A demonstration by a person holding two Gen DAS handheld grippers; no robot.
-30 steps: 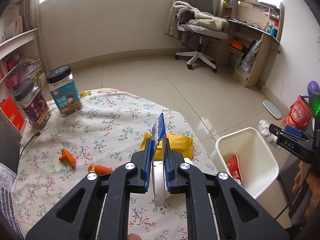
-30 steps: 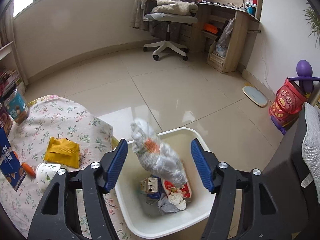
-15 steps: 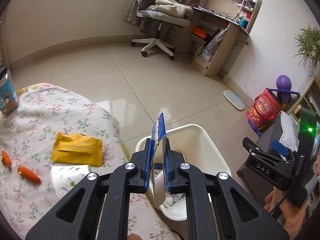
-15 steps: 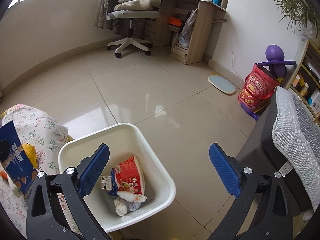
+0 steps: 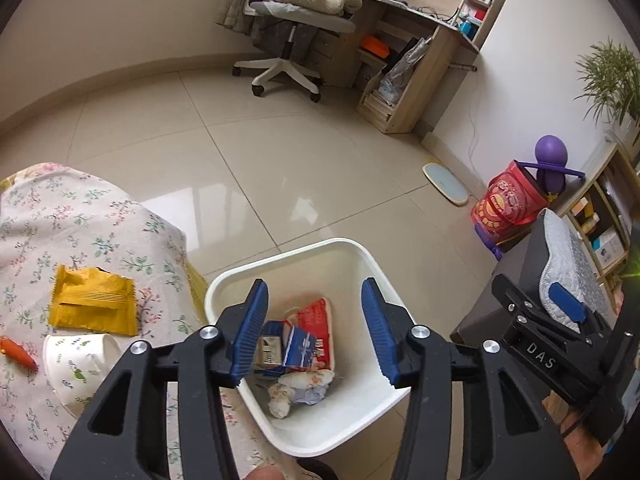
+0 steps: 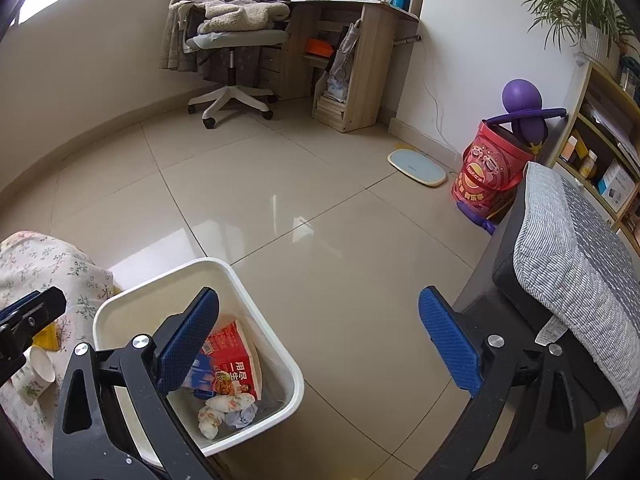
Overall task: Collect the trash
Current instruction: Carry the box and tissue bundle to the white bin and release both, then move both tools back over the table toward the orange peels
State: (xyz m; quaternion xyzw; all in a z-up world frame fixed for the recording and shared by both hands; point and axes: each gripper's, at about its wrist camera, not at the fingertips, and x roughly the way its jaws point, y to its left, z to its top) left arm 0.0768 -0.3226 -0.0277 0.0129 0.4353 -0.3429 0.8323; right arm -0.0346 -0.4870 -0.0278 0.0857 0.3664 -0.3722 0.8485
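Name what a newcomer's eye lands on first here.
The white bin on the tile floor beside the floral-cloth table, wrappers piled inside. The left gripper hangs right over it, jaws opening, nothing between them. On the table, a yellow packet and a tipped paper cup.

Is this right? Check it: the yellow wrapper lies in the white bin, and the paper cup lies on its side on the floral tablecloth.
Not quite. The yellow wrapper is not in the white bin; it lies flat on the floral tablecloth, just beyond the paper cup, as the left wrist view shows. The rest holds: the cup lies tipped on its side on the cloth.
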